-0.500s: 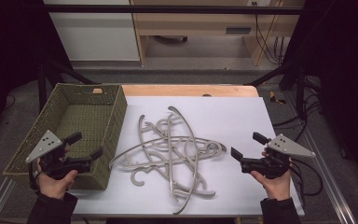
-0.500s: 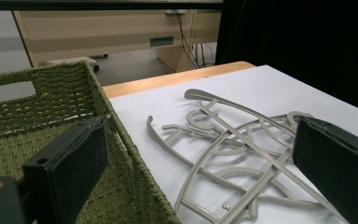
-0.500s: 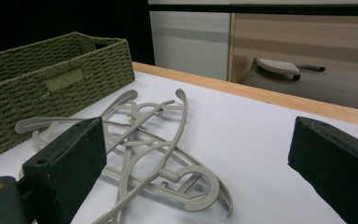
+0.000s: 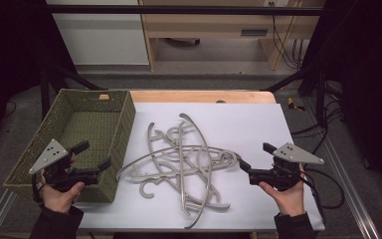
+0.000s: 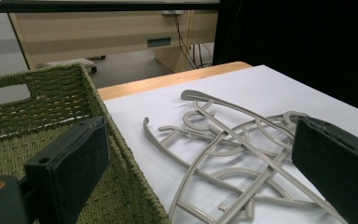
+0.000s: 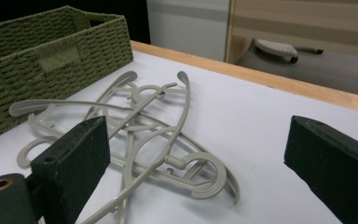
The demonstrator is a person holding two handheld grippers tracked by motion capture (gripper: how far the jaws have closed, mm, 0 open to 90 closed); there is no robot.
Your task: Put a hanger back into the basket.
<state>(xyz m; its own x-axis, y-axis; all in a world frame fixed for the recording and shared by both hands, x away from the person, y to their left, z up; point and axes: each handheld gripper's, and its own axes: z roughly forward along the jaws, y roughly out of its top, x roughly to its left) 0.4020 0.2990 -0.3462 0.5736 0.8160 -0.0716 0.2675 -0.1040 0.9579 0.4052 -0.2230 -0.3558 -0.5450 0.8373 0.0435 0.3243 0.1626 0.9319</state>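
I'm at a lab-style recording bench, not a home. My table point(image 4: 298, 214) wears a plain white sheet and sits inside a black metal frame point(image 4: 179, 10), dark curtains either side. Beyond it, bare grey floor, loose cables point(image 4: 278, 45) trailing down past a pale wooden bench point(image 4: 204, 25), and a white cabinet point(image 4: 99, 35) against the back.

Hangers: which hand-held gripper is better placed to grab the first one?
Probably right. The right hand-held gripper is open, its tip right beside a hook at the edge of the hanger pile. The left hand-held gripper, also open, hovers over the basket corner, farther from the pile.
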